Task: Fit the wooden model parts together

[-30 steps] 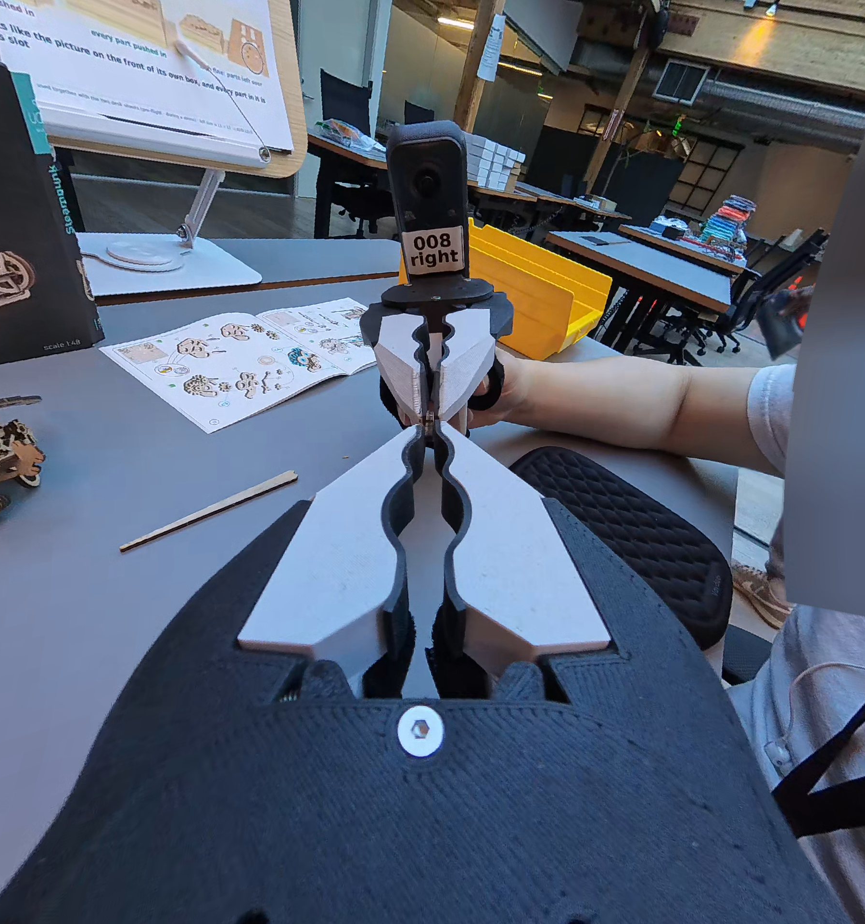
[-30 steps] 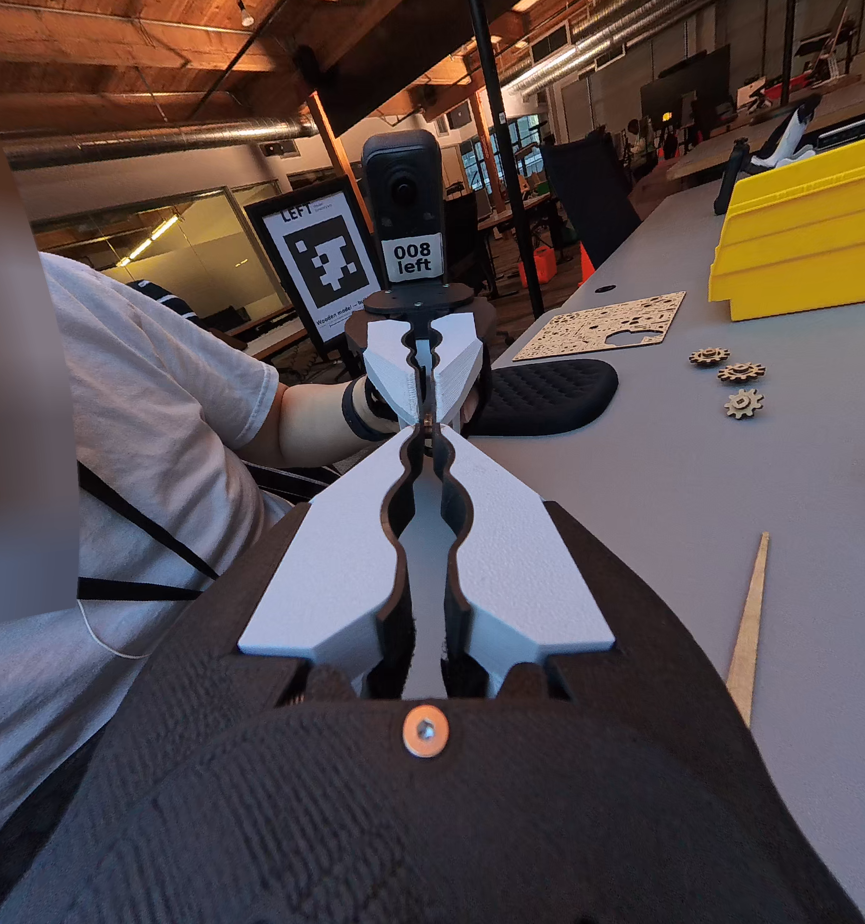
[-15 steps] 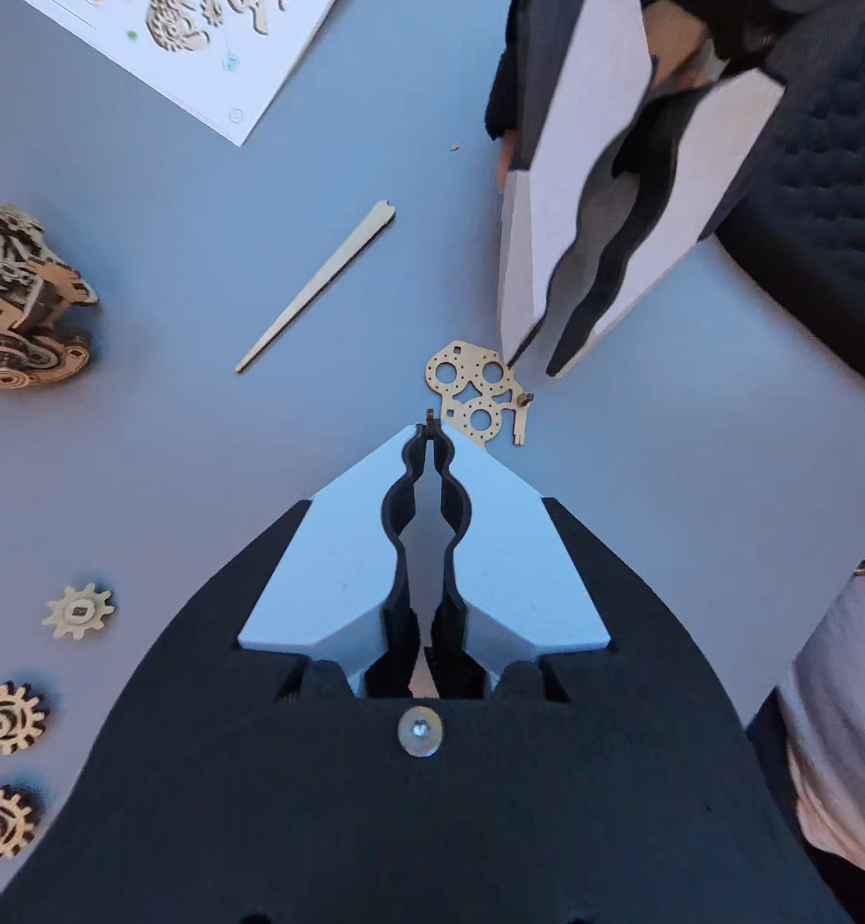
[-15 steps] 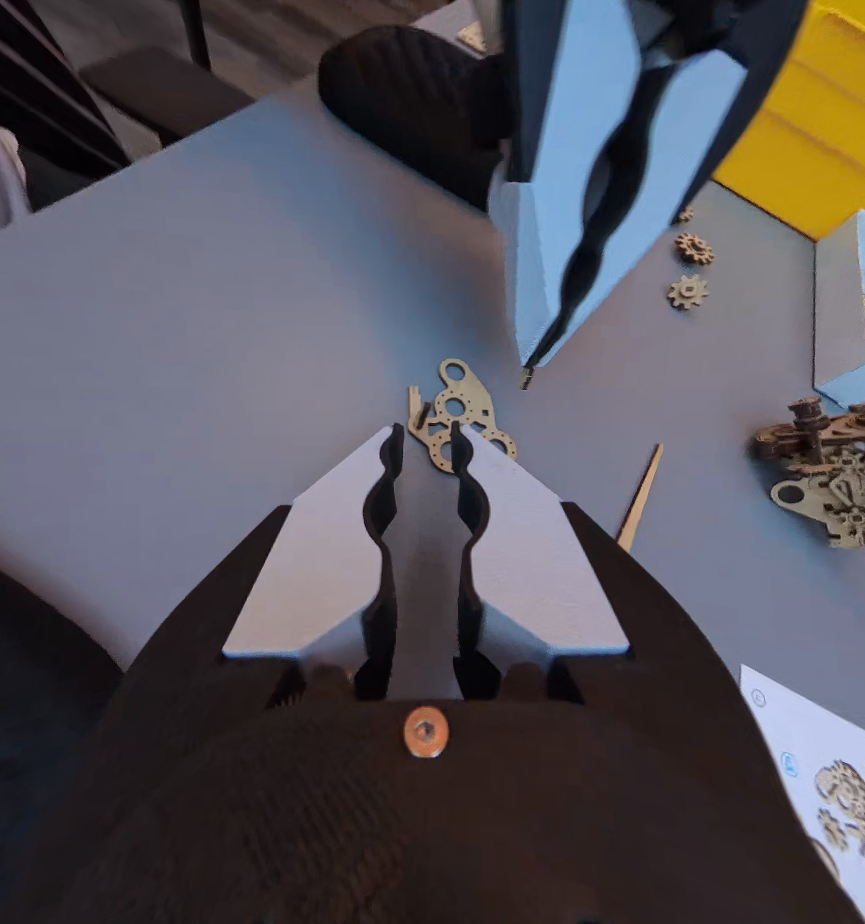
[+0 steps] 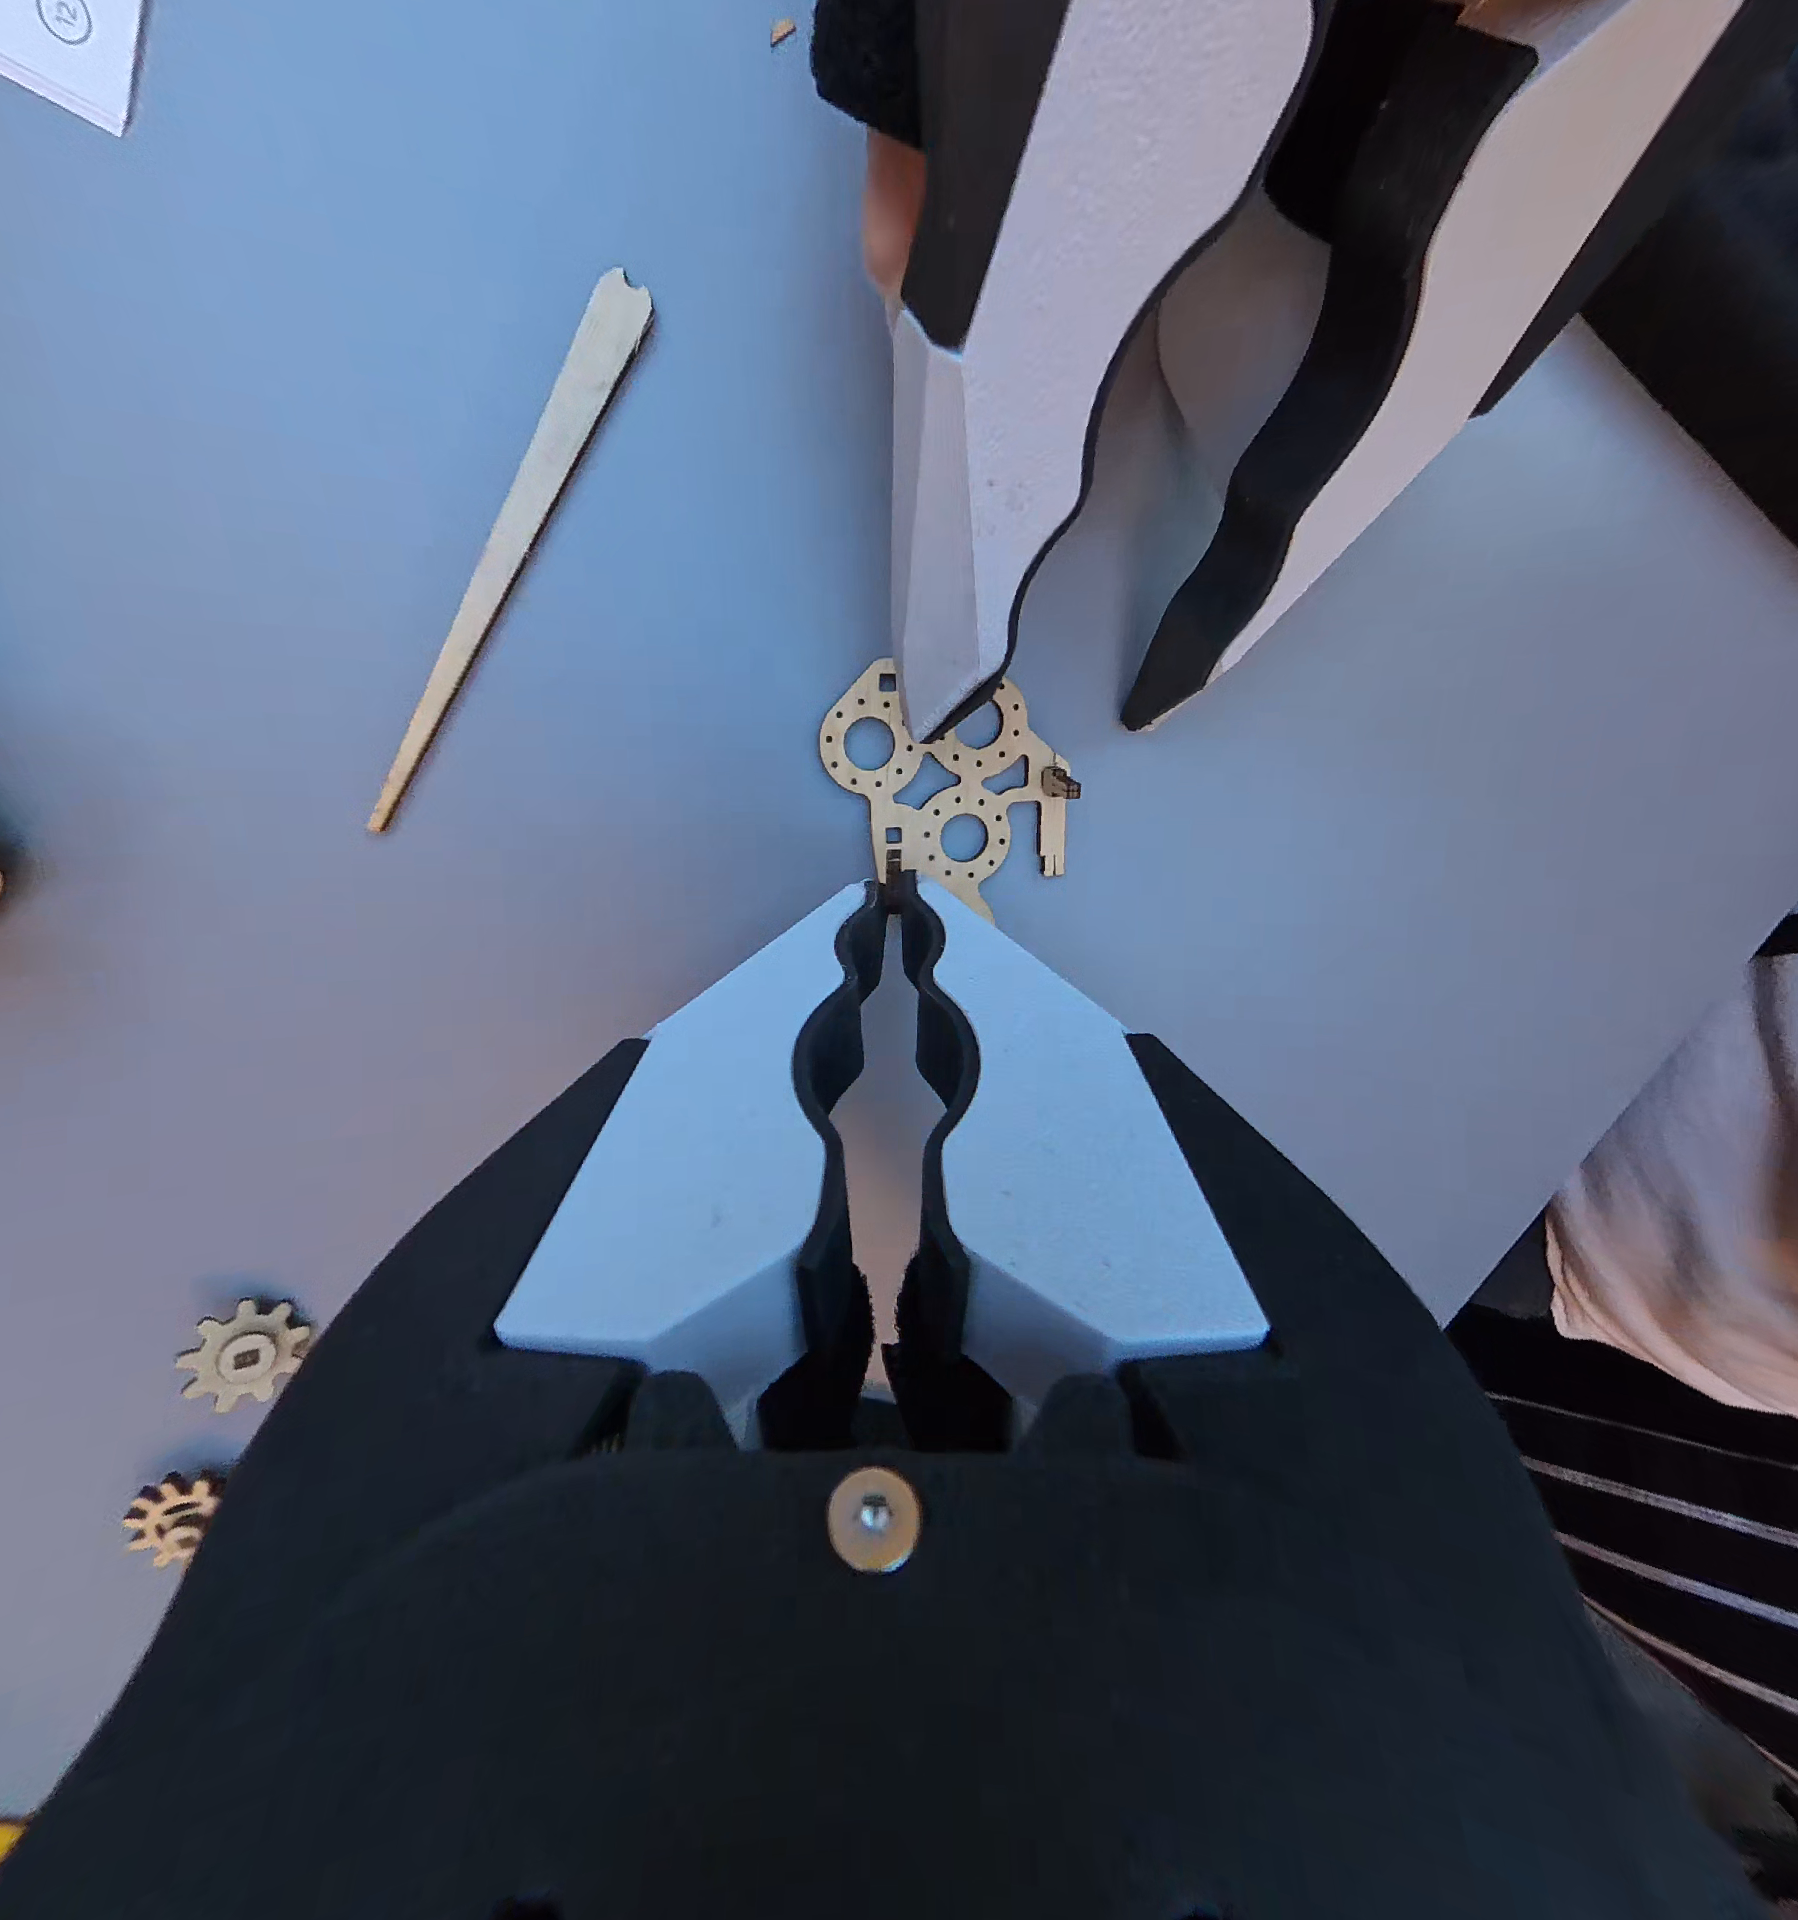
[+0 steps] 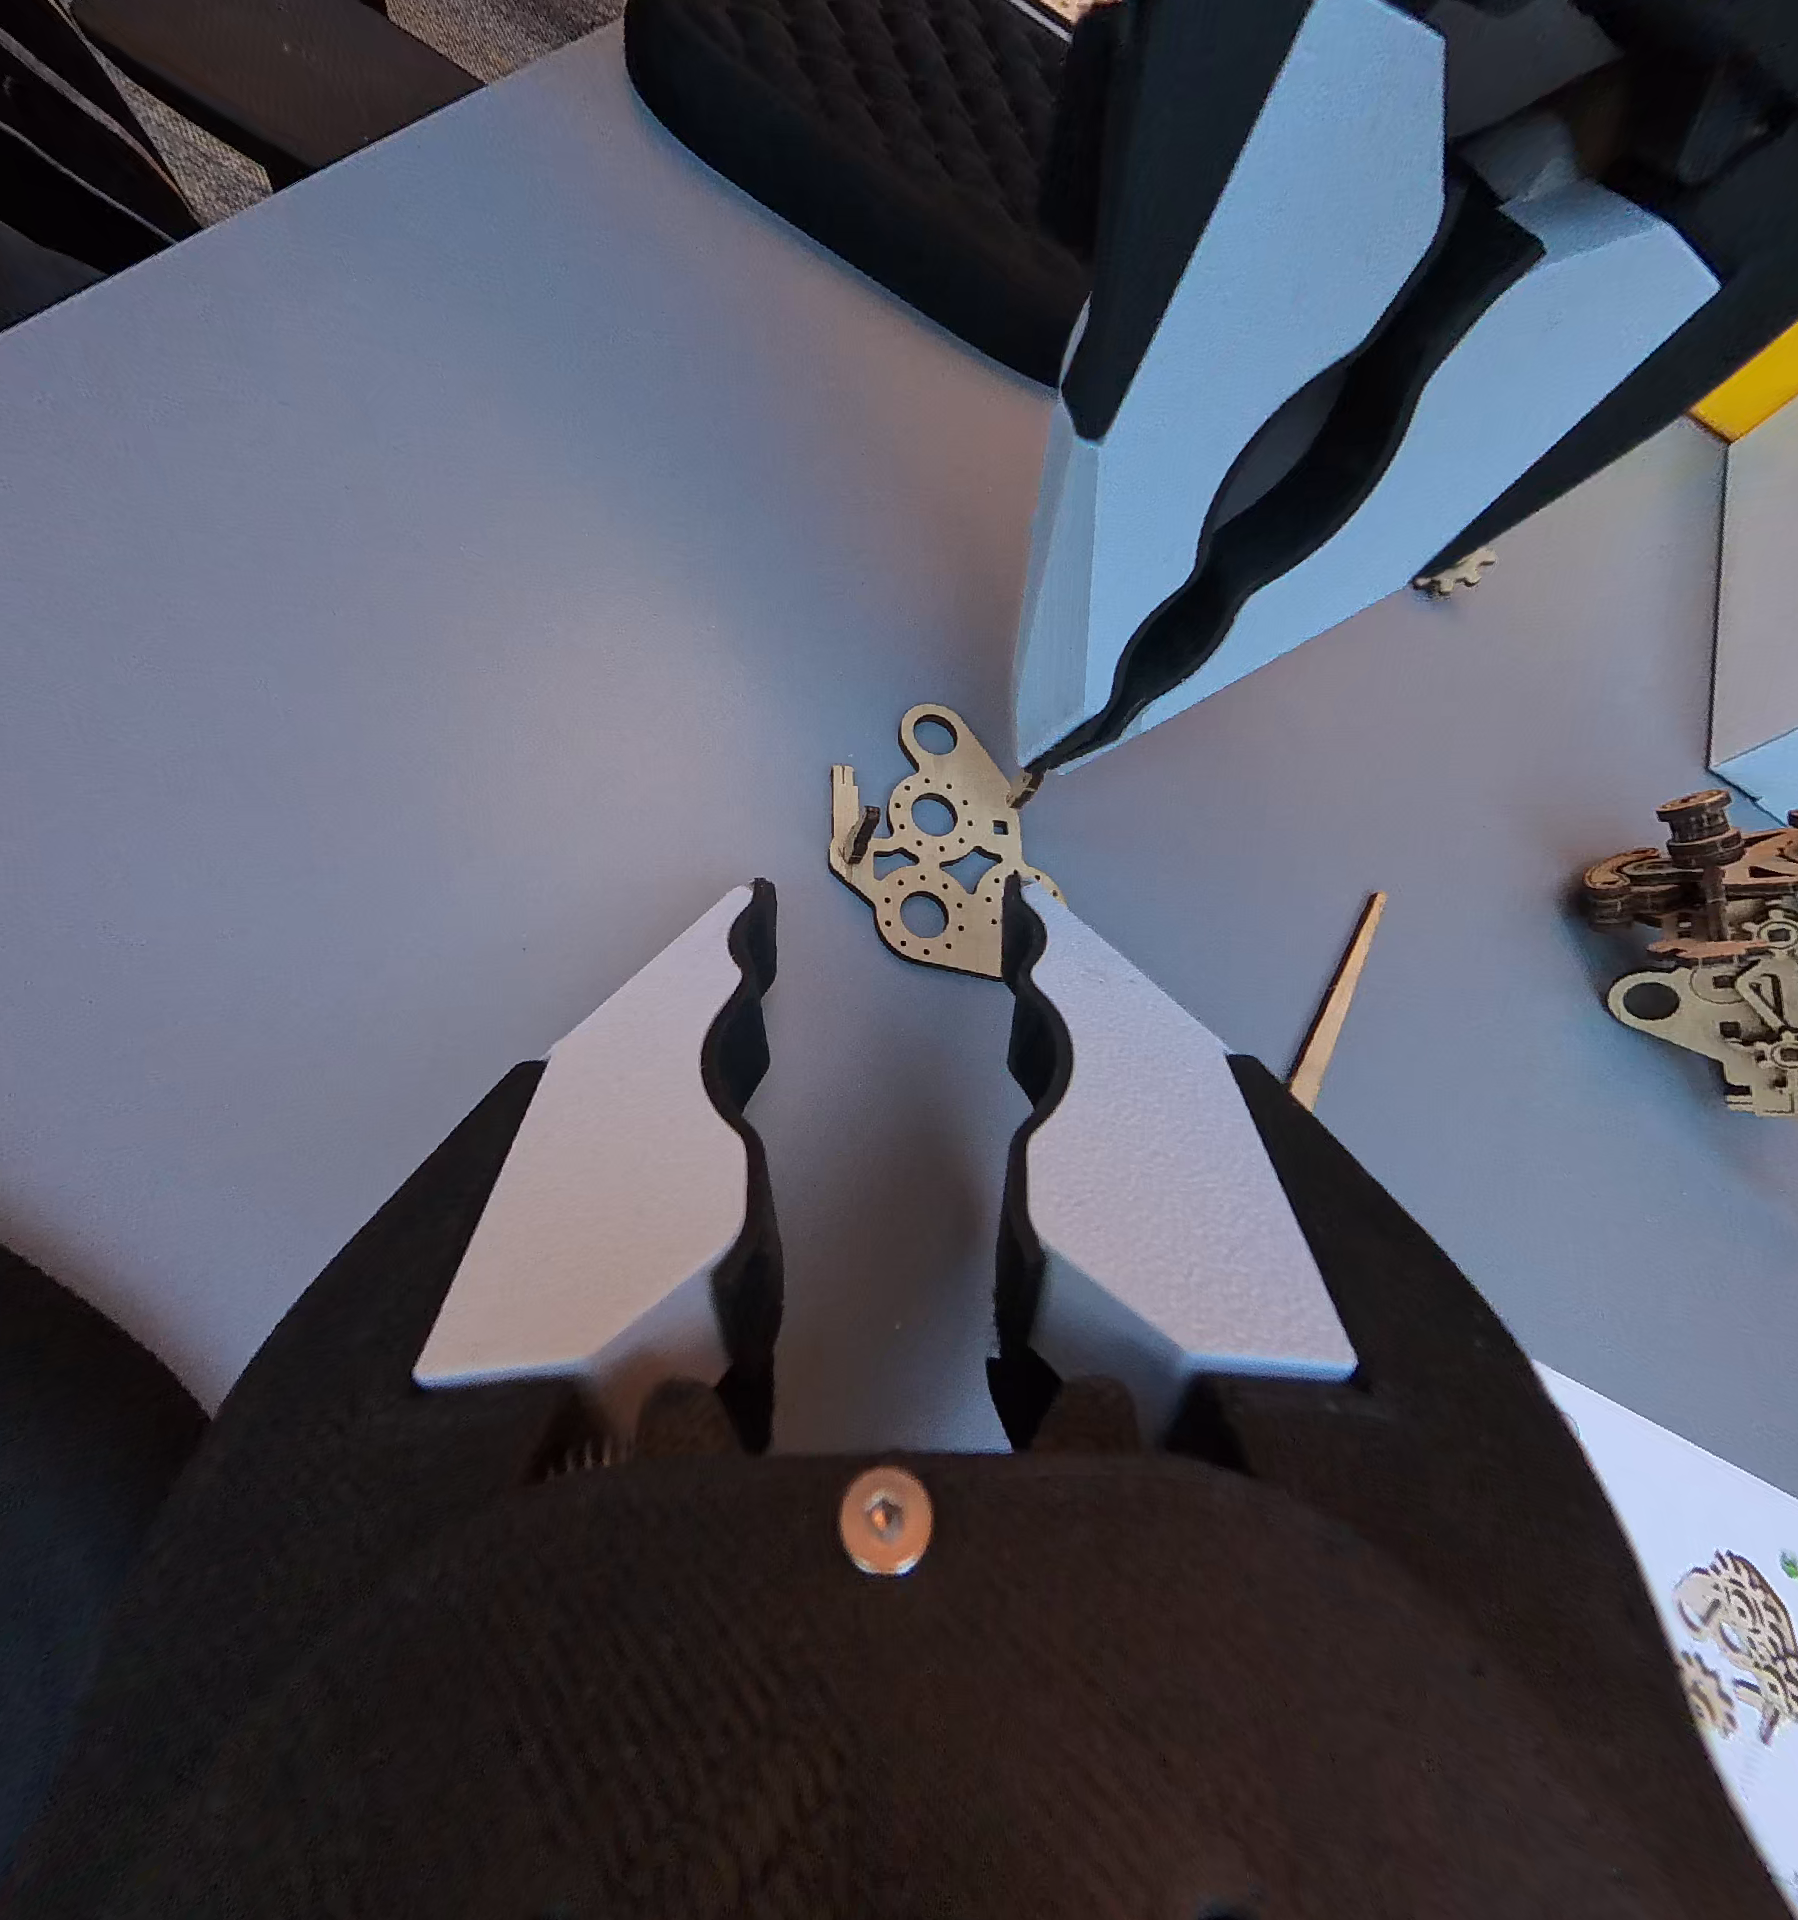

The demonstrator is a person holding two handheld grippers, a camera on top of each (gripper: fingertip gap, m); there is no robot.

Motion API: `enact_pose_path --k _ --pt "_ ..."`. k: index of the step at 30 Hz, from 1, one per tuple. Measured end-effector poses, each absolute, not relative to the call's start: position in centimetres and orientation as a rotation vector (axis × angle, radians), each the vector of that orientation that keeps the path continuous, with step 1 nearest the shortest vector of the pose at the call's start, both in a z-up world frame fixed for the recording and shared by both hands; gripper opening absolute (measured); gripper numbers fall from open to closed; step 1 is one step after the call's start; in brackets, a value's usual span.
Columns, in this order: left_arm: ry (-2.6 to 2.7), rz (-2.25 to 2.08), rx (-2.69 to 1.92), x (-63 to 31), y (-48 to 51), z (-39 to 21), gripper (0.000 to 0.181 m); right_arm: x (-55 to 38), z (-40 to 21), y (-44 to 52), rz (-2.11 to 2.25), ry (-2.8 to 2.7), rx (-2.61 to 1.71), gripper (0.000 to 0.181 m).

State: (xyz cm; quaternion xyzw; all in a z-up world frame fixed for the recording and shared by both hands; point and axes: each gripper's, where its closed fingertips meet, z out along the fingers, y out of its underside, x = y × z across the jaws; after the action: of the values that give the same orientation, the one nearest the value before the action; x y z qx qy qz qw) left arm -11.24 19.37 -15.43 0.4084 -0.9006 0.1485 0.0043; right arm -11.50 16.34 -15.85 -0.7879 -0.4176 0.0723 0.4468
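Left wrist view: plate (image 5: 942,787) lies flat on table (image 5: 251,520), between both grippers. Left gripper (image 5: 892,896) is clenched on a tiny dark peg (image 5: 892,889) at the plate's near edge; right gripper (image 6: 884,899) is spread, empty. Plate judged thin, light, brittle; best taken by the edges. No brand is legible.

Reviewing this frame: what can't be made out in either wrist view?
- Left wrist view: the small dark peg in the left gripper is too small to tell its shape.
- Left wrist view: the right gripper hides part of the perforated plate.
- Right wrist view: the wooden model is cut off by the right edge.
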Motion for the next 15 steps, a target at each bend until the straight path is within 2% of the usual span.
enact_pose_path --k 9,15 --pt "-2.819 0.409 1.238 -11.0 19.14 -15.92 0.001 -11.63 -16.33 16.08 0.266 -1.019 -2.015 0.033" --pt "-2.821 0.367 1.21 -11.02 19.02 -15.93 0.001 -11.64 -16.36 16.06 0.273 -1.018 -2.02 0.033"
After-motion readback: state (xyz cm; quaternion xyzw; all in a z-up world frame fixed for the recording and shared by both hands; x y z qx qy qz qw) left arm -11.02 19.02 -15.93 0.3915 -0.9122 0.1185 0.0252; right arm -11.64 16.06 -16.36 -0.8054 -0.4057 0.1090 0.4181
